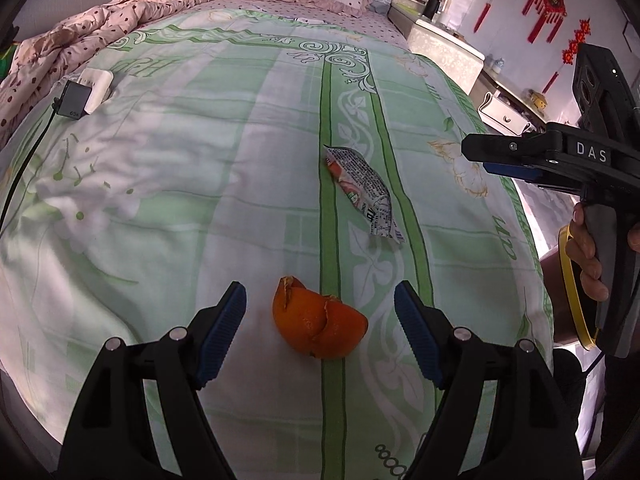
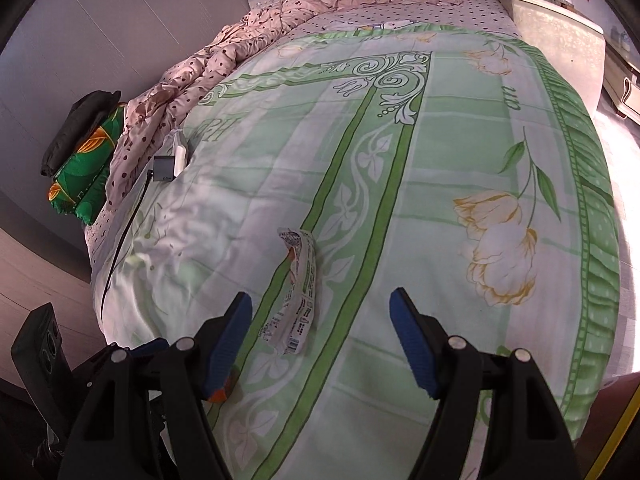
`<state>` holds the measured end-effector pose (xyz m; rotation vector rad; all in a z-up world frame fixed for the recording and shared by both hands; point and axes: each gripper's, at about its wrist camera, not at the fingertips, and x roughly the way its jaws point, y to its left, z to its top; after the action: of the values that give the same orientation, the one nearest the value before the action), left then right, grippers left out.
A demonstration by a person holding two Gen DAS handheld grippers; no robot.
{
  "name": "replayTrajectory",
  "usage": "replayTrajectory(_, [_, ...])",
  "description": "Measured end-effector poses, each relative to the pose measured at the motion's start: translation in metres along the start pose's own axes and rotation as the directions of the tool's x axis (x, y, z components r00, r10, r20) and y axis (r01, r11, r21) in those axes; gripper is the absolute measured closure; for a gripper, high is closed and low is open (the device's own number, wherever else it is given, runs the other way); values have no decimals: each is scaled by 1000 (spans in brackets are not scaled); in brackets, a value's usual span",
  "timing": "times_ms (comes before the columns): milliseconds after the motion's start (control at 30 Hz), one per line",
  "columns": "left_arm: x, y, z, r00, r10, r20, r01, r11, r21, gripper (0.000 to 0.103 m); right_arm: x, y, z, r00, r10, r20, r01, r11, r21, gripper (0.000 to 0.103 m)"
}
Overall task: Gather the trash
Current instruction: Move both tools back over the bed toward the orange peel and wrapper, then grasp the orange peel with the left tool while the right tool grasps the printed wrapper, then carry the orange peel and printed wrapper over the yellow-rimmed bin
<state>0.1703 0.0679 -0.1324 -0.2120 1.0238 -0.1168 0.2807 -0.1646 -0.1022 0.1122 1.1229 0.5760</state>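
Green floral bedspread (image 1: 200, 200) covers the bed beneath both of my grippers, with a pink dotted quilt (image 1: 80, 40) bunched along its far left edge and a charger brick (image 1: 74, 100) lying near it.

My left gripper (image 1: 320, 328) has its blue-padded fingers (image 1: 224, 332) spread wide and holds nothing. The orange peel (image 1: 318, 320) lies on the bedspread right between them, closer to the left pad, touching neither as far as I can see.

My right gripper (image 2: 320, 336) is likewise spread wide and empty. The crumpled snack wrapper (image 2: 298, 292) lies on the bed just ahead of and between its fingers (image 2: 412, 340), nearer the left one, running lengthwise away from me. In the left wrist view that wrapper (image 1: 362, 194) sits beyond the peel, well apart from it, and the right gripper (image 1: 520, 156) hangs above the bed's right edge, my hand (image 1: 588, 256) wrapped on its handle.
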Motion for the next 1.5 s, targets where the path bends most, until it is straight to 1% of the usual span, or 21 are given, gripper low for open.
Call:
replayTrajectory(167, [18, 11, -4, 999, -21, -27, 20, 999, -30, 30, 38, 11, 7, 998, 23, -66, -23, 1000, -7, 35])
replayTrajectory(367, [37, 19, -9, 998, -45, -48, 41, 997, -70, 30, 72, 17, 14, 993, 14, -114, -17, 1000, -19, 35])
replayTrajectory(533, [44, 14, -8, 999, -33, -36, 32, 998, -45, 31, 93, 18, 16, 991, -22, -135, 19, 1000, -24, 36])
replayTrajectory(600, [46, 13, -7, 999, -30, -32, 29, 999, -36, 31, 101, 19, 17, 990, -28, -141, 24, 999, -31, 38])
replayTrajectory(633, [47, 12, -7, 999, -27, -30, 26, 999, -34, 31, 103, 20, 16, 989, -30, -145, 25, 999, -36, 42])
replayTrajectory(667, [48, 12, -7, 999, -24, -26, 23, 999, -33, 32, 106, 21, 16, 988, -35, -149, 30, 999, -40, 46])
replayTrajectory(733, [49, 9, -6, 1000, -22, -19, 21, 999, -25, 38, 110, 24, 14, 987, -44, -154, 37, 998, -51, 47])
replayTrajectory(800, [51, 5, -7, 1000, -23, -19, 23, 1000, -11, 49, 115, 27, 13, 985, -51, -162, 40, 997, -70, 52])
replayTrajectory(833, [52, 4, -7, 1000, -22, -21, 22, 1000, -5, 51, 117, 29, 12, 985, -60, -164, 47, 996, -80, 56])
replayTrajectory(900, [54, 2, -8, 1000, -16, -17, 16, 1000, 10, 55, 118, 30, 11, 984, -69, -163, 55, 995, -88, 63])
replayTrajectory(967, [54, 0, -8, 1000, -12, -9, 13, 1000, 22, 57, 120, 29, 11, 983, -74, -166, 60, 994, -88, 78])
replayTrajectory(1133, [52, 0, -8, 1000, -15, 2, 15, 1000, 26, 62, 120, 27, 10, 983, -75, -166, 62, 994, -86, 79])
replayTrajectory(1233, [51, 1, -6, 1000, -18, 2, 18, 1000, 23, 64, 114, 28, 10, 986, -70, -149, 57, 994, -88, 80])
replayTrajectory(1400, [43, 1, -3, 1000, -31, 2, 31, 999, 16, 65, 92, 28, 11, 992, -40, -118, 31, 996, -79, 80])
replayTrajectory(1500, [34, -2, -3, 1000, -27, 12, 27, 999, 23, 65, 75, 25, 10, 995, -22, -99, 16, 998, -63, 80])
